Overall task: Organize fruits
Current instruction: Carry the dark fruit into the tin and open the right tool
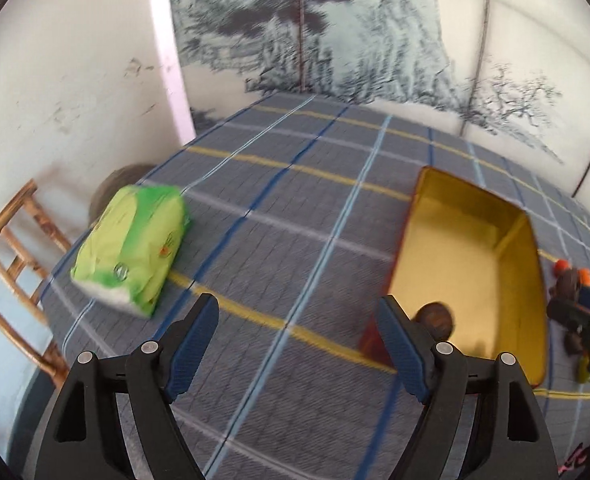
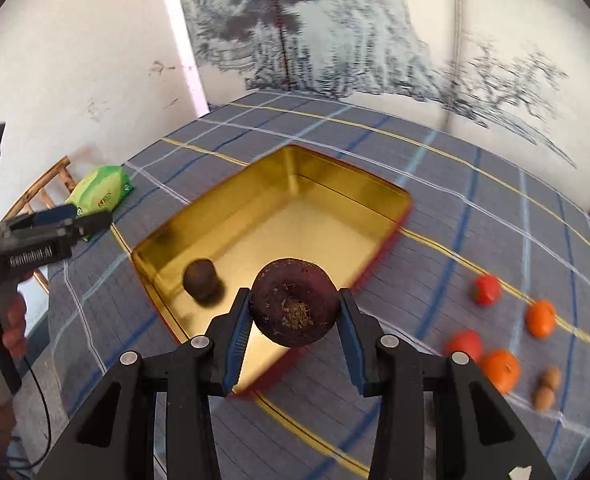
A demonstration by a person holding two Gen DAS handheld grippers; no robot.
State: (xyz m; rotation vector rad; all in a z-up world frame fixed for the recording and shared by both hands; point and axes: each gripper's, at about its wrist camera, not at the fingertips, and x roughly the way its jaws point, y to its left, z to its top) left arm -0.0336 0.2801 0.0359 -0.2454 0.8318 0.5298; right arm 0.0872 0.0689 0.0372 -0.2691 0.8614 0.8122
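Right gripper clamped on a round dark-maroon fruit with a dried calyx, blue pads pressed against both its sides, held above the near edge of the gold rectangular metal tin with red outer walls. Ahead and left of those fingers, inside the tin near its left corner, a second dark round fruit resting on the gold floor. Off to the right on the grey plaid tablecloth with blue, white and yellow lines: two red tomato-like fruits, two orange citrus fruits, and closest in, two small brown walnuts touching each other. Far left, the other tool in a hand, white lettering on its black body reading roughly "GenRobot.AI", blurred.

Left gripper spread wide, nothing between the blue pads, hovering over bare cloth. Just right of its right finger, the tin with the dark fruit at its near end. Ahead to the left, a lime-green soft plastic tissue pack at the table edge, print too blurred to read. Beyond it, a bamboo chair against the white wall. Behind the table, an ink landscape screen.
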